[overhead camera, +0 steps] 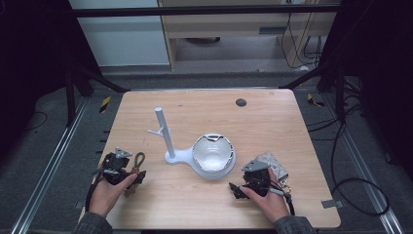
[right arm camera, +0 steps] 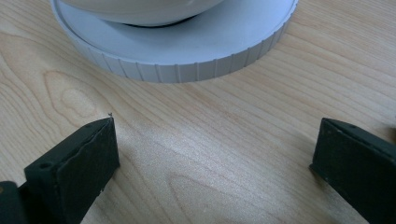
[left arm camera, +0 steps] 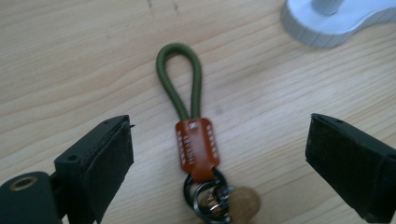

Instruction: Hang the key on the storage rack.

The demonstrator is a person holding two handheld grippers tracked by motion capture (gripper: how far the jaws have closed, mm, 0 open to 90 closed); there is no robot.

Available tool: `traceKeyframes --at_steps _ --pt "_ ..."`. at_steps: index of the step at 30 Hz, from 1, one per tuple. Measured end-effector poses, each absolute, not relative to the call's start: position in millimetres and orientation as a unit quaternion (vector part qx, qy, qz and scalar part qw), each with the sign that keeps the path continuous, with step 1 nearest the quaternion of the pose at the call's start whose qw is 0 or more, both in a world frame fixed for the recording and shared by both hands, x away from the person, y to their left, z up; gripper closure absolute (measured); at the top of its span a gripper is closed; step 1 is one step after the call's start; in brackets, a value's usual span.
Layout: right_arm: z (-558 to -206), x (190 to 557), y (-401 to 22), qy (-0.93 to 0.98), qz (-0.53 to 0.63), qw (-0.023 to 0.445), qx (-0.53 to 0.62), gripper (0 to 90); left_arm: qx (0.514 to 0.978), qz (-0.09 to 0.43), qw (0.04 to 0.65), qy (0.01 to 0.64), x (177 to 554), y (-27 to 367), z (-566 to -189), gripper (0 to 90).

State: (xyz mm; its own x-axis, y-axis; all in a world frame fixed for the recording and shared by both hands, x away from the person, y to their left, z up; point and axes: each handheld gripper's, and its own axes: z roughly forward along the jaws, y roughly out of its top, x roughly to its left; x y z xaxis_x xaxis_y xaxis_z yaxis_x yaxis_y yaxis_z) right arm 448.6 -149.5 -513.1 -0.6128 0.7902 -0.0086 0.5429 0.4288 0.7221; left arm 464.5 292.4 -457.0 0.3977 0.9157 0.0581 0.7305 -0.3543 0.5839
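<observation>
Keychain (left arm camera: 196, 154), green cord loop and brown leather tab, flat on bench (overhead camera: 204, 204) between the spread jaws of left hand-held gripper (left arm camera: 219, 154). Right hand-held gripper (right arm camera: 215, 163) also apart, near white stand (overhead camera: 195, 158) carrying bowl (overhead camera: 211, 152). Risk: jaws closing on the thin cord could slip off.

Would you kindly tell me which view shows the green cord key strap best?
The left gripper view: the green cord key strap lies close, whole, between open jaws. The high view shows it small beside the left gripper.
</observation>
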Motion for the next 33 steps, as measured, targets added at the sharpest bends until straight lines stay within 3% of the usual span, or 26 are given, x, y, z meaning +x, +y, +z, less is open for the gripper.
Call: traceKeyframes --at_steps 6,13,20,33 --pt "-512.9 447.7 -150.2 0.827 0.349 0.176 0.404 0.3 0.799 0.179 0.230 0.526 467.0 301.8 -459.6 8.3" --pt "-513.1 447.5 -150.6 0.827 0.350 0.176 0.403 0.3 0.808 0.165 0.210 0.525 470.8 302.0 -456.1 21.3" --pt "-513.1 447.1 -151.2 0.828 0.351 0.175 0.401 0.3 0.808 0.152 0.196 0.534 476.6 304.2 -455.2 42.4" --pt "-513.0 446.9 -151.5 0.829 0.352 0.173 0.400 0.2 0.811 0.125 0.169 0.547 487.9 297.0 -464.1 53.7"
